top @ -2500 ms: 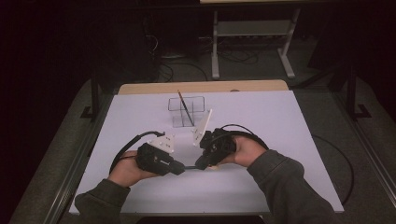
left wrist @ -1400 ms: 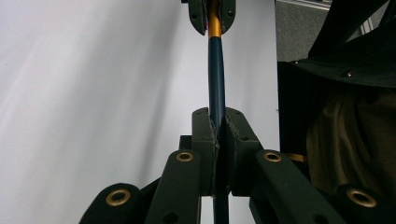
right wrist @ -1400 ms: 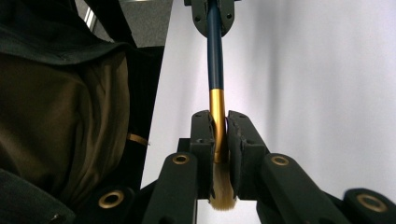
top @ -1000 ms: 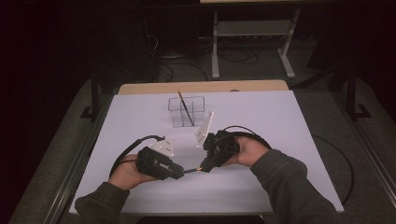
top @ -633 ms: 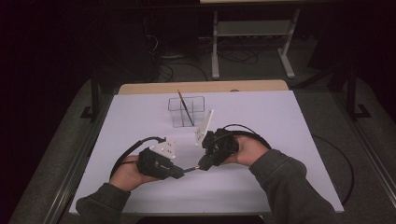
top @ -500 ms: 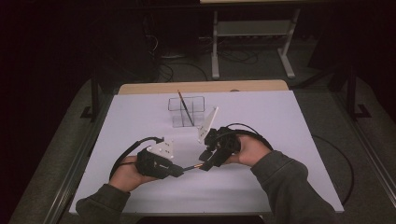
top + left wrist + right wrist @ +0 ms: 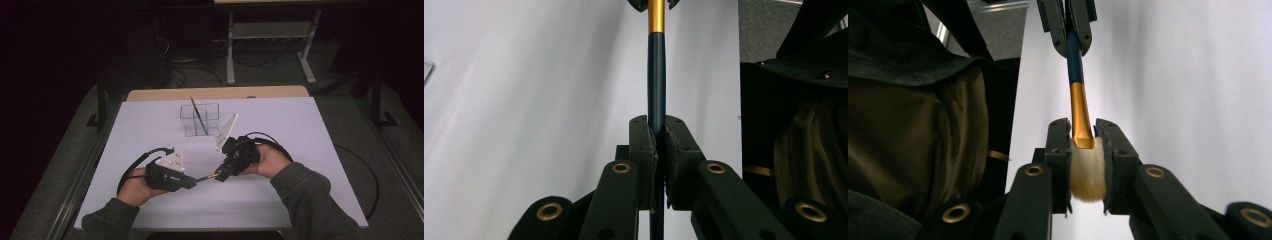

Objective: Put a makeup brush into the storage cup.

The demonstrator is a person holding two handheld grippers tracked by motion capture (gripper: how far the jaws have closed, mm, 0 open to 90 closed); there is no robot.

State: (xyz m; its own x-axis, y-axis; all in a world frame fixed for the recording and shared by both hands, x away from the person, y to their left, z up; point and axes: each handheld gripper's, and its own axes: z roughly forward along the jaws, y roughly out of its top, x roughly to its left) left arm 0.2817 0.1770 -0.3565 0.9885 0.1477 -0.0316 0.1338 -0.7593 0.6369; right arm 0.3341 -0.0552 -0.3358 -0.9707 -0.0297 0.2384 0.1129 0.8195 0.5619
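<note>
My left gripper (image 7: 192, 182) clamps the brush (image 7: 206, 177) handle; its long axis runs level, rightward into my right gripper (image 7: 220, 176), whose jaws have just been closing on the bristles, above the bench (image 7: 300, 150).

In the left gripper view we lose the far end of the dark blue, gold-ferruled paintbrush (image 7: 656, 75) past the top edge, and its handle's tail sinks out of sight between the jaws. From above, the slim dark stick (image 7: 198, 115) standing in the clear plastic box (image 7: 200, 120) is too small to identify.

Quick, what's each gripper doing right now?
Left gripper: shut on the brush handle.
Right gripper: jaws just closing, pressing the brush bristles.
</note>
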